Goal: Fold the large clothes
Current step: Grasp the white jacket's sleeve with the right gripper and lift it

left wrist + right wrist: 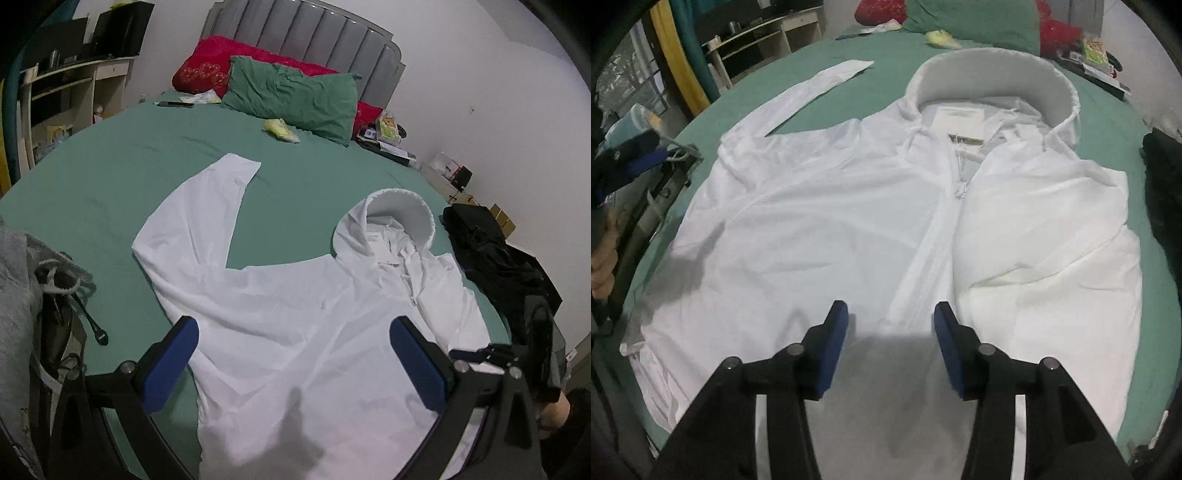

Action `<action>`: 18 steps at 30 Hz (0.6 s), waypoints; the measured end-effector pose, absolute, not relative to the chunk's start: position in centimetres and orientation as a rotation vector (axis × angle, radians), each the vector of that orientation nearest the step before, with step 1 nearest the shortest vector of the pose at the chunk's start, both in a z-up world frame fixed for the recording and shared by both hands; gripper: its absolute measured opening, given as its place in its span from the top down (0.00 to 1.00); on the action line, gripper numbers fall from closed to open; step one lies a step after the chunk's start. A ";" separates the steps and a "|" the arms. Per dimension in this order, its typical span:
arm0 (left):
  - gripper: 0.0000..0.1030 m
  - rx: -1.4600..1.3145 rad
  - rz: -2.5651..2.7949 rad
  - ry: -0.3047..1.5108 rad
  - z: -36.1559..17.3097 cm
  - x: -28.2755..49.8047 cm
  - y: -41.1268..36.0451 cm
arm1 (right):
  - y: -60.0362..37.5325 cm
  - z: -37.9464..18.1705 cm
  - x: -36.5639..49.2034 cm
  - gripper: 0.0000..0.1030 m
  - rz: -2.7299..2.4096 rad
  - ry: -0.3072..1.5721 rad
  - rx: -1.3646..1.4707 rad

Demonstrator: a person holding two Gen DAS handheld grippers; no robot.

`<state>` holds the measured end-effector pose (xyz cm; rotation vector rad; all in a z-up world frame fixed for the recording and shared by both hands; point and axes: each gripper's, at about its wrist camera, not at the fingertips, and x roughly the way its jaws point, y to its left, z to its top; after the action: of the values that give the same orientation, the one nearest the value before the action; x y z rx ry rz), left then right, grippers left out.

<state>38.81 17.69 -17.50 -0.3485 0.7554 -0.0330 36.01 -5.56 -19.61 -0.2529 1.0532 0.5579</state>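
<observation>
A green bed [110, 155] filled the room, soft and a little creased, and on it lay the white jacket [295, 314], front up and zipped, nearer the bed's right edge, thin and slippery-looking with fine wrinkles. Its left sleeve [207, 206] stretched out straight toward the far side; the right sleeve [1052, 240] already looked folded in over the chest, making a puffy double layer. The hood [993, 85] stood open in a rounded arch at the far end, a pale label showing inside. I took the fold to be only begun, with the long sleeve next: that would want a pinch near the cuff and a carry across without dragging the light cloth. The left gripper [291, 362] hung over the near hem, its blue pads spread wide and holding nothing. The right gripper [891, 343] hung above the zip [938, 236], pads parted, also empty.
</observation>
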 end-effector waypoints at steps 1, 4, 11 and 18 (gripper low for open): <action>0.00 -0.343 -0.029 0.753 -17.5 38.7 17.8 | -6.5 -18.8 36.6 0.47 0.538 1.021 -0.228; 0.00 -0.332 -0.019 0.752 -17.7 38.7 18.1 | -11.1 -15.9 40.1 0.31 0.395 0.918 -0.137; 0.00 -0.364 -0.013 0.776 -18.5 40.0 19.1 | -20.2 -18.4 51.0 0.31 0.178 0.944 0.114; 0.00 -0.354 0.009 0.840 -20.3 41.0 19.3 | -22.0 -21.6 56.8 0.96 0.228 0.935 0.248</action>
<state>40.96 19.33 -20.28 -0.3536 0.8404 0.0092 56.76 -22.02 -21.60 0.2483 0.9348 0.2277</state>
